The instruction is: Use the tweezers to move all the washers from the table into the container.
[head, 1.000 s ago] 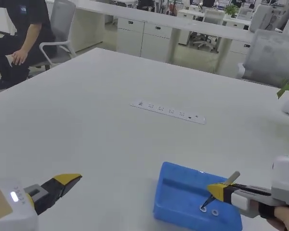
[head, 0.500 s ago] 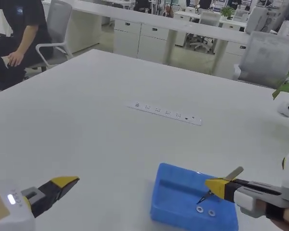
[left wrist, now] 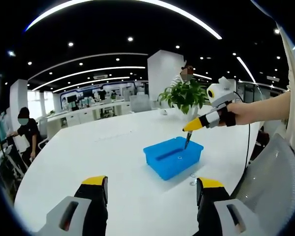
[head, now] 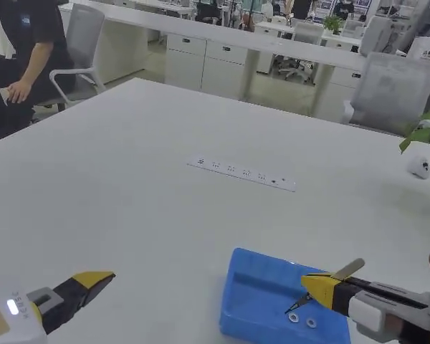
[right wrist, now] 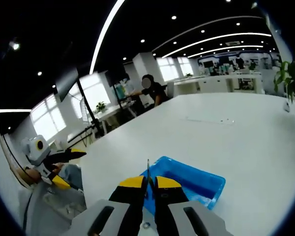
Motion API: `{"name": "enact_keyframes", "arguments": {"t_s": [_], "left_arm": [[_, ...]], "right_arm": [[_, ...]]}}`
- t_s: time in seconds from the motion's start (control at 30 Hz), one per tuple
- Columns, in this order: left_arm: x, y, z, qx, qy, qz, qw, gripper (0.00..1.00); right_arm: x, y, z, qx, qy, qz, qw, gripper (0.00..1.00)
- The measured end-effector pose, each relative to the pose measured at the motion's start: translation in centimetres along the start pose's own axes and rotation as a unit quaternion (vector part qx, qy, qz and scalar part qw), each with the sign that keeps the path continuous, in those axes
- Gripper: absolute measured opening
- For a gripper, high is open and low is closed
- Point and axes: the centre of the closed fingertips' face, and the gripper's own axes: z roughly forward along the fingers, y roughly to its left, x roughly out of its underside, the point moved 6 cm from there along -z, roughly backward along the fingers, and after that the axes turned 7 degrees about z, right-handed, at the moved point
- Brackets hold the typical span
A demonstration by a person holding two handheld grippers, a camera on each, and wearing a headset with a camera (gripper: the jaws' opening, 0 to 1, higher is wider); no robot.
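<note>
Blue container [head: 254,278]: one was present. Washers [head: 294,317] in it: two. Loose washers [left wrist: 193,175] on the table [head: 129,186] beside it: two could be made out. Tweezers [head: 299,301]: one pair. Power strip [head: 241,174]: one.

No words or numbers can be read here. The left gripper [head: 106,277] has tiny marks on its side, but they are too blurry to read.

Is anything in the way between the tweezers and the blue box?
Nothing that I can see. The right tool holds the tweezers with their tip over the open blue container, where two washers already lie.
</note>
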Motion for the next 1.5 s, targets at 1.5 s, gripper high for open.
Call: {"name": "enact_keyframes", "arguments": {"t_s": [1.5], "left_arm": [[0.3, 0.0, 0.1, 0.0, 0.009, 0.003, 1.0, 0.73]], "right_arm": [[6.4, 0.0, 1.5, -0.014, 0.099, 0.007, 0.9949, 0.04]]}}
